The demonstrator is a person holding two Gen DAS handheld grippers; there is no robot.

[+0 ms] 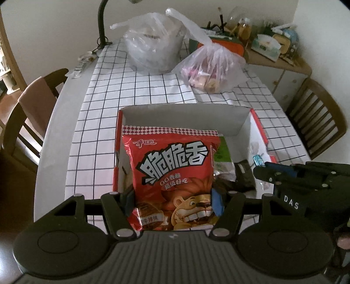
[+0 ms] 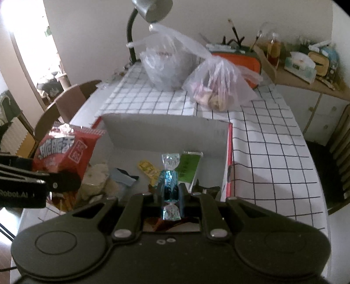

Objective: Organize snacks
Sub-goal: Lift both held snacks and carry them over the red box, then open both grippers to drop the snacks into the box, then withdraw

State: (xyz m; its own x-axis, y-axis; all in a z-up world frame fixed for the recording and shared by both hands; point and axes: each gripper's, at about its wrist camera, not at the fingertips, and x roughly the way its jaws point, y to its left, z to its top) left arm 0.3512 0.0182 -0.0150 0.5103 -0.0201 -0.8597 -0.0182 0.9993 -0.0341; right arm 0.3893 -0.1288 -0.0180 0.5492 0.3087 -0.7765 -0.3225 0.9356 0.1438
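Note:
My left gripper (image 1: pixel 174 202) is shut on a red snack bag (image 1: pixel 172 174) with a cartoon lion, held upright over the red-edged cardboard box (image 1: pixel 186 119). The same red snack bag (image 2: pixel 63 153) shows at the left of the right wrist view. My right gripper (image 2: pixel 170 192) is shut on a blue-wrapped candy (image 2: pixel 170 183) with twisted ends, above the cardboard box (image 2: pixel 166 133). The right gripper (image 1: pixel 260 167) enters the left wrist view from the right. Inside the box lie a green packet (image 2: pixel 187 169), a yellow packet (image 2: pixel 149 169) and other small wrappers.
Two clear plastic bags (image 1: pixel 153 47) (image 1: pixel 211 70) of food stand at the far end of the checked tablecloth (image 1: pixel 105 113). A desk lamp (image 2: pixel 151 9) rises behind them. Wooden chairs (image 1: pixel 28 115) (image 1: pixel 317 122) flank the table. A cluttered wooden shelf (image 2: pixel 306 65) lies far right.

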